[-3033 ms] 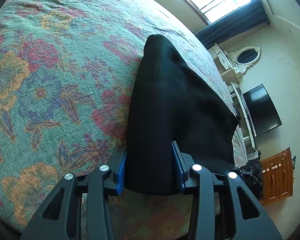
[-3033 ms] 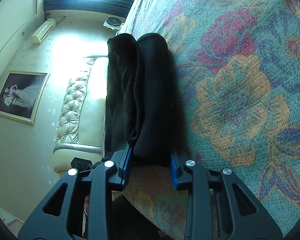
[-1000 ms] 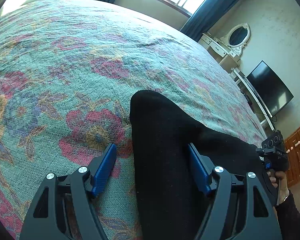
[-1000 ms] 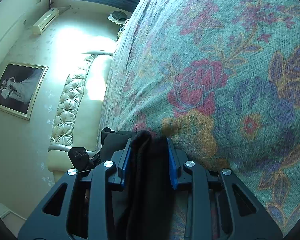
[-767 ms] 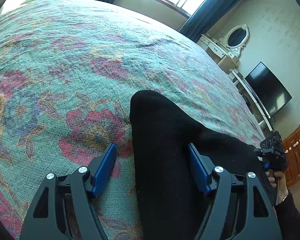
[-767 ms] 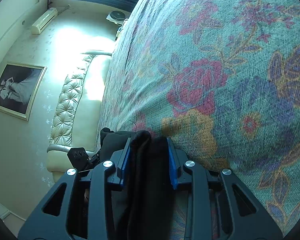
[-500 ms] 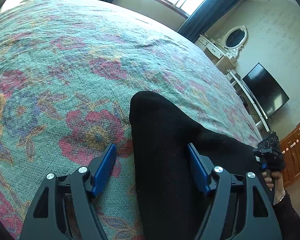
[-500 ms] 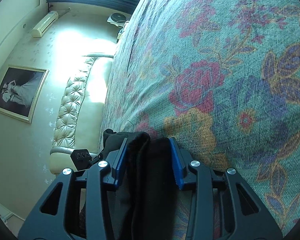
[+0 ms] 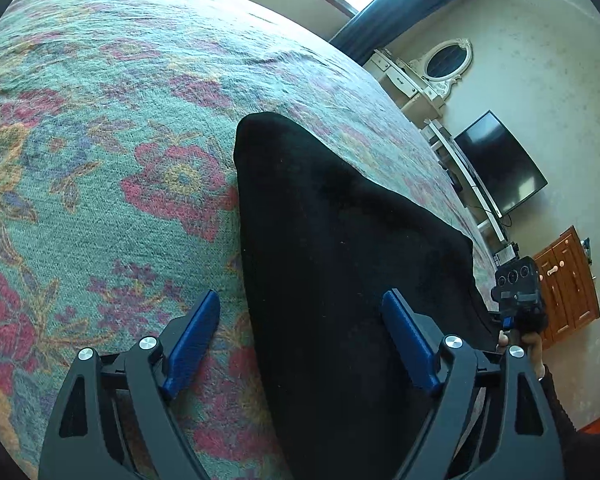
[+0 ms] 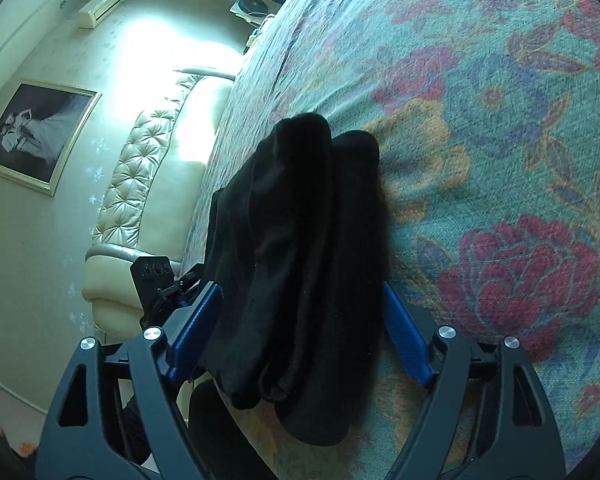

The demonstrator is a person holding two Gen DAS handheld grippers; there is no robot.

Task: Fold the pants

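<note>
The folded black pants (image 9: 340,260) lie on the flowery bed (image 9: 100,140). Both grippers, left (image 9: 304,344) and right (image 10: 300,332), have jaws wide open, holding nothing.

Pants (image 9: 332,264) are lying folded on the bed (image 9: 100,128), w/ layers stacked. L gripper (image 9: 304,344) is sitting at one end of the pants, jaws spread either side of the cloth, not touching it. R gripper (image 10: 300,332) is sitting at the opposite end, jaws also apart around the stack. Beyond the bed's far edge in L view: dresser (image 9: 412,80) w/ mirror (image 9: 448,60), then TV (image 9: 500,164), then cabinet (image 9: 568,284) nearer. In R view, headboard (image 10: 140,184) is standing behind the pants, picture (image 10: 40,132) on the wall to its left.
</note>
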